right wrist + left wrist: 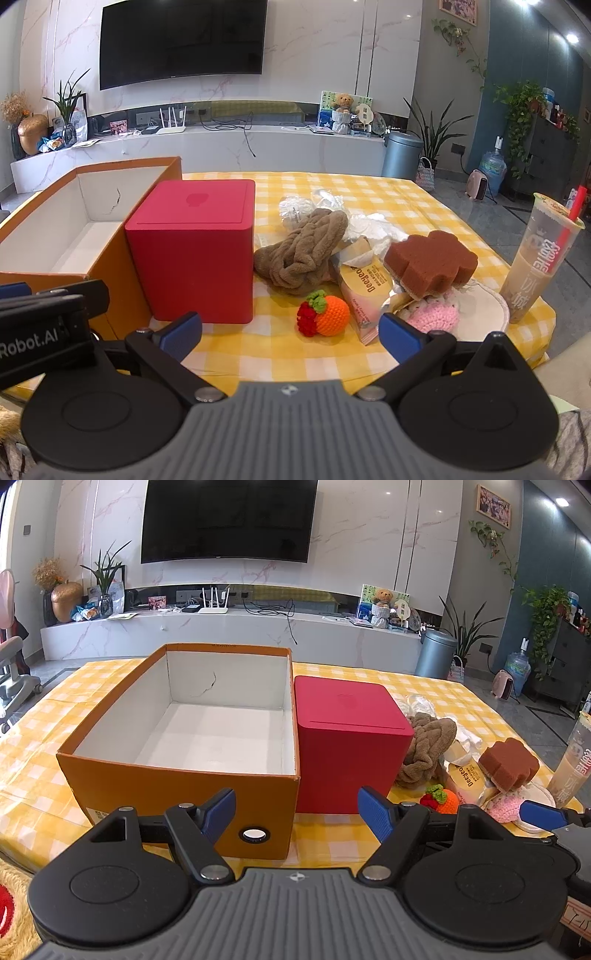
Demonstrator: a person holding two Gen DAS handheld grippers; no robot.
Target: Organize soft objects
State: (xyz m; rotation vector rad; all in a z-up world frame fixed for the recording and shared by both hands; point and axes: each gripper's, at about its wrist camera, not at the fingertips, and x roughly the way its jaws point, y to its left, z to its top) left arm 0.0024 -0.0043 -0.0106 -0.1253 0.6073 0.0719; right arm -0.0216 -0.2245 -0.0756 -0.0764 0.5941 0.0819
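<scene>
Left gripper (296, 814): you hold it low at the near edge of the counter (332, 834), jaws spread wide and empty, aimed at the seam between the two boxes.
Orange box (177, 786): open-topped cardboard with a bare white floor, so it is likely your destination; the walls are stiff, so drop things in rather than pressing against them.
Red box (199, 258): closed lid, touching the orange box's right wall; rigid, and not one of your soft things.
Right gripper (290, 334): jaws released, nothing between them, pointed at the pile to the right of the red box.
Brown towel (303, 251): knotted plush cloth just beside the red box; light and floppy, so pinch a thick twist in the middle or the ends will trail.
Crochet fruit (325, 314): nearest to your right jaws, small and stuffed; it should compress a little and grip well, so take it across the orange ball.
Tissue pack (364, 291): slick wrapper, likely slippery; squeeze across its narrow width.
Brown sponge (430, 262): perched on the pack and other items; very light and springy, so close on its flat sides gently.
Pink crochet piece (436, 315): tucked under the sponge; clear the sponge first.
Drink cup (539, 258): tall and topply at the far right; keep your wrist away from it.
</scene>
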